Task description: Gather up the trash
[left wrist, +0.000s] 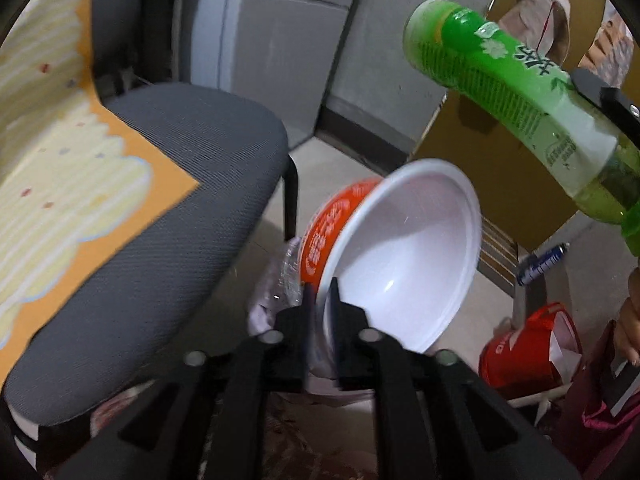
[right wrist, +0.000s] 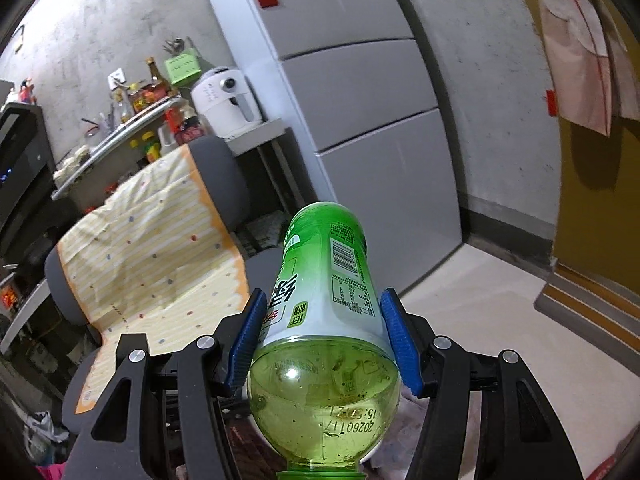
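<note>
My left gripper (left wrist: 322, 294) is shut on the rim of an empty instant-noodle bowl (left wrist: 404, 256), white inside and orange outside, held tilted above the floor. My right gripper (right wrist: 322, 320) is shut on a green tea bottle (right wrist: 324, 304), its blue pads pressing both sides of the label. The bottle points away from the camera, base up, with a little yellow-green liquid near the neck. In the left wrist view the same bottle (left wrist: 516, 92) hangs at the upper right, above the bowl, with one right finger (left wrist: 608, 100) across it.
A grey office chair (left wrist: 168, 216) with a yellow striped cloth (left wrist: 48, 152) stands to the left. A red paper bucket (left wrist: 528, 348) and a blue can (left wrist: 542, 262) lie on the floor at right beside a cardboard box (left wrist: 492, 168). A grey fridge (right wrist: 352, 120) is behind.
</note>
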The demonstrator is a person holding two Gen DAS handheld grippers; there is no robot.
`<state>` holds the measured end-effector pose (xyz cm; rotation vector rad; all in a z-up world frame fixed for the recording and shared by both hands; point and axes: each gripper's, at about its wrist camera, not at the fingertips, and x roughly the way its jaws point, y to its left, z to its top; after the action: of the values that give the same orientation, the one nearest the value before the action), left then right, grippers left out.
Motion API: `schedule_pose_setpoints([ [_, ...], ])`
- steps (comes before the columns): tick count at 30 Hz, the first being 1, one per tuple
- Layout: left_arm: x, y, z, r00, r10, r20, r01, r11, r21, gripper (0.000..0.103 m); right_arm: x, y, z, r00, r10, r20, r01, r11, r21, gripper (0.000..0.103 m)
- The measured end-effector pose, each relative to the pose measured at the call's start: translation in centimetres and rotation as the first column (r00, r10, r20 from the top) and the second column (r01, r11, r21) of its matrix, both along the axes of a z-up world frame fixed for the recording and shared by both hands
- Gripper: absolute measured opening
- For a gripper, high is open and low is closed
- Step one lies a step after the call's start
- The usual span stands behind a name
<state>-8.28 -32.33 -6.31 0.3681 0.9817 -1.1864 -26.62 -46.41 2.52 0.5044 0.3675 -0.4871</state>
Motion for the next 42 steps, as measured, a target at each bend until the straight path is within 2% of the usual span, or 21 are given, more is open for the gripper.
schedule_pose_setpoints([
  [1, 0.0, 0.0, -0.1, 1.000, 0.011, 0.007, -0.011, 1.000, 0.001, 0.060, 0.0, -0.2, -0.4, 1.000, -0.011, -0.017, 0.011, 1.000, 0.001, 0.059],
  [2, 0.1, 0.1, -0.1, 1.000, 0.025, 0.019, -0.024, 1.000, -0.007, 0.064, -0.2, -0.4, -0.8, 0.999, -0.018, -0.033, 0.019, 1.000, 0.003, 0.059],
  [4, 0.4, 0.8, 0.4, 0.998, 0.043, 0.048, -0.042, 0.999, -0.024, 0.064, 0.0, -0.7, -1.9, 0.996, -0.039, -0.085, 0.040, 0.999, 0.006, 0.060],
  [6, 1.1, 1.6, 0.8, 0.995, 0.079, 0.063, -0.077, 0.997, -0.032, 0.064, 0.9, -1.1, -3.5, 0.982, -0.045, -0.184, 0.050, 0.999, 0.021, 0.062],
  [7, 1.4, 2.2, 1.0, 0.993, 0.098, 0.068, -0.095, 0.995, -0.037, 0.064, 1.5, -1.3, -4.4, 0.973, -0.042, -0.226, 0.052, 0.998, 0.041, 0.066],
  [8, 1.7, 2.5, 1.1, 0.991, 0.110, 0.071, -0.108, 0.993, -0.039, 0.064, 1.9, -1.4, -5.1, 0.967, -0.040, -0.252, 0.056, 0.997, 0.058, 0.078],
  [9, 2.1, 3.1, 1.2, 0.989, 0.126, 0.075, -0.123, 0.991, -0.042, 0.064, 2.3, -1.5, -5.8, 0.961, -0.042, -0.273, 0.064, 0.995, 0.074, 0.081],
  [13, 2.4, 4.8, 1.3, 0.980, 0.169, 0.101, -0.165, 0.985, -0.044, 0.066, 2.8, -1.0, -5.9, 0.963, -0.039, -0.266, 0.061, 0.995, 0.074, 0.081],
  [15, 2.5, 5.9, 1.3, 0.975, 0.189, 0.113, -0.185, 0.982, -0.046, 0.071, 3.3, -0.6, -5.6, 0.965, -0.022, -0.262, 0.041, 0.997, 0.069, 0.081],
  [21, 2.6, 8.8, 1.9, 0.954, 0.262, 0.148, -0.256, 0.965, -0.063, 0.076, 5.0, 1.3, -5.1, 0.961, 0.047, -0.272, -0.031, 0.998, 0.063, 0.082],
  [27, 2.8, 12.0, 3.7, 0.909, 0.361, 0.209, -0.354, 0.933, -0.068, 0.087, 6.5, 4.7, -4.6, 0.942, 0.130, -0.309, -0.132, 0.991, 0.014, 0.085],
  [31, 2.5, 13.9, 4.6, 0.885, 0.411, 0.220, -0.406, 0.911, -0.070, 0.095, 7.1, 6.4, -4.7, 0.928, 0.160, -0.337, -0.174, 0.985, -0.011, 0.087],
  [38, 1.2, 14.7, 4.7, 0.880, 0.404, 0.250, -0.412, 0.911, -0.024, 0.096, 7.4, 7.7, -4.9, 0.915, 0.180, -0.361, -0.199, 0.980, -0.014, 0.089],
  [42, 1.1, 15.5, 4.6, 0.867, 0.430, 0.251, -0.443, 0.897, -0.006, 0.096, 7.3, 8.1, -4.7, 0.912, 0.196, -0.360, -0.213, 0.977, -0.009, 0.090],
])
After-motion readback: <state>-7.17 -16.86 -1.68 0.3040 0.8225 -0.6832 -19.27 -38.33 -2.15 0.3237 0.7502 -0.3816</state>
